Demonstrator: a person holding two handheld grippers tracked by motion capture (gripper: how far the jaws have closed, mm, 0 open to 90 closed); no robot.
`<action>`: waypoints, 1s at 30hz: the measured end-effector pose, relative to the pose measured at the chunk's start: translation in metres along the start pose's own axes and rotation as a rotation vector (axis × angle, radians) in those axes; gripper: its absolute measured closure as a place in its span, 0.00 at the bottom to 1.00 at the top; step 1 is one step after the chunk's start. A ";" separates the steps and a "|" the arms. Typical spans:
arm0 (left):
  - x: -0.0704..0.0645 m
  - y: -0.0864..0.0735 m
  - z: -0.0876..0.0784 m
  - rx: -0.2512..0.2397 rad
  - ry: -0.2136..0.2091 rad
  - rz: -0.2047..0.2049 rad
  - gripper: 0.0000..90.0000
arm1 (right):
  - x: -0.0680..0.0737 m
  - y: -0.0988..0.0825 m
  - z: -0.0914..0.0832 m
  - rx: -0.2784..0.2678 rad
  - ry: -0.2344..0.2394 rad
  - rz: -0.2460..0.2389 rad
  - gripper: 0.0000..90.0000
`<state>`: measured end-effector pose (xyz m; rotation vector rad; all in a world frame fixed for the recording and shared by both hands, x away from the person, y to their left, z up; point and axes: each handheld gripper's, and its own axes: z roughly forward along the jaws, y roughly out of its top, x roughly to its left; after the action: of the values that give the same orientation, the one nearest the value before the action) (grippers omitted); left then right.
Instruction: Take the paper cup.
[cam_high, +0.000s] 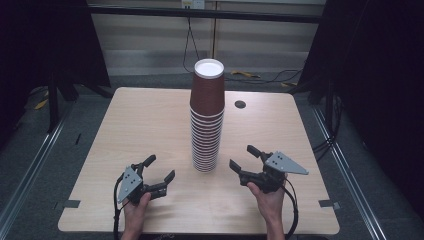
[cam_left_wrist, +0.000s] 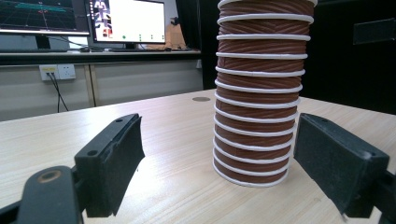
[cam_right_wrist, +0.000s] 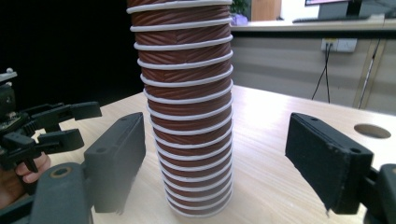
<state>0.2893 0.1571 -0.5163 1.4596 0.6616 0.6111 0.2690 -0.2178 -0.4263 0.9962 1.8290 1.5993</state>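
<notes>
High view: tall stack of brown paper cups (cam_high: 206, 120), mouths down, white base of topmost cup up, standing near middle of tabletop (cam_high: 150, 120), slightly toward far edge. Left gripper (cam_high: 159, 172) near front edge, left of stack, jaws apart, nothing between. Right gripper (cam_high: 244, 159) near front edge, right of stack, jaws spread, empty. Both aimed inward at stack base, probably flanking it for a two-sided grab or steadying. Round cable hole (cam_high: 240, 104) beyond stack, toward far right corner.

Left gripper view: stack (cam_left_wrist: 258, 116) ahead between black pads, closer to right-hand pad, not touching. Jaws open, wider than stack. Top of stack cut off by frame. Monitors (cam_left_wrist: 126, 21) behind, content unreadable.

Right gripper view: stack (cam_right_wrist: 189, 121) between pads, just beside left-hand pad, contact unclear, clear gap at other. Jaws open. Stack top cut off. Left gripper (cam_right_wrist: 70, 122) at left edge, partly cropped, hand below it. Exact cup count hard to make out.
</notes>
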 end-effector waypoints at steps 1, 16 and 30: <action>0.000 0.000 0.000 0.000 -0.002 0.000 0.17 | 0.000 0.001 0.000 0.004 0.002 0.002 0.22; 0.000 0.000 -0.001 0.002 -0.011 0.004 0.17 | -0.006 0.042 0.012 -0.019 0.096 -0.024 0.20; 0.000 0.000 0.000 0.001 -0.007 0.000 0.17 | -0.004 0.083 0.022 -0.015 0.179 -0.063 0.20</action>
<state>0.2891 0.1575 -0.5163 1.4619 0.6568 0.6055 0.3050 -0.2046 -0.3492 0.8027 1.9424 1.7084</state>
